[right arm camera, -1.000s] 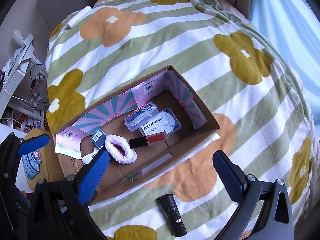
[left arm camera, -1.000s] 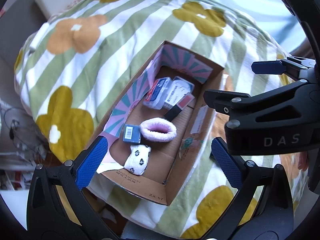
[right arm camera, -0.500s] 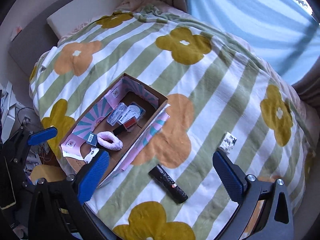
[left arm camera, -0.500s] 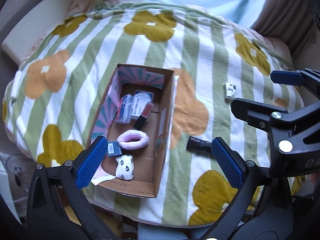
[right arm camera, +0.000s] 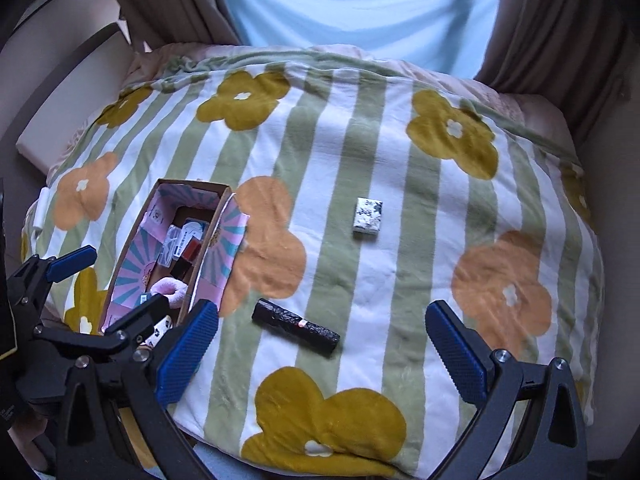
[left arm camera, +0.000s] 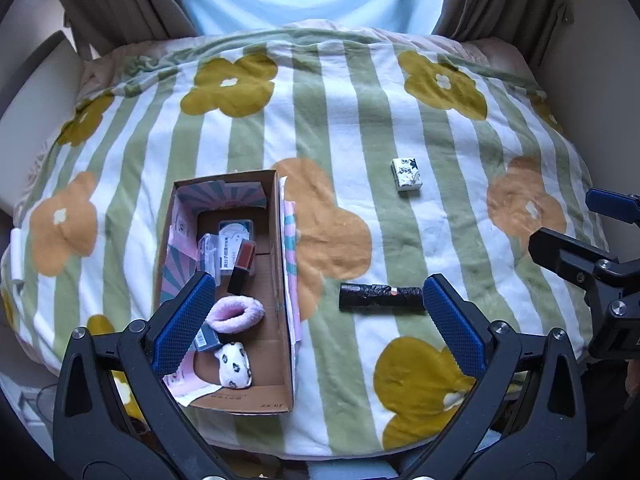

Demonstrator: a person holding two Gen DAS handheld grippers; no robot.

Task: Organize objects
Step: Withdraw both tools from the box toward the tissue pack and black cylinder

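Most of the sorting looks done, with several small items already in the cardboard box [left arm camera: 280, 264] on the bed, while the black roll [right arm camera: 295, 327] and patterned packet [right arm camera: 368, 215] (both on the blanket [right arm camera: 360, 280]) remain outside, both tongs spread and empty.

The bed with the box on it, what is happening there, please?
A person holds two grippers above a flowered blanket. Both the left gripper and the right gripper are open and hold nothing. A cardboard box already contains small things, such as a pink fuzzy ring. A black roll and a small white packet lie outside on the blanket, not yet put away.
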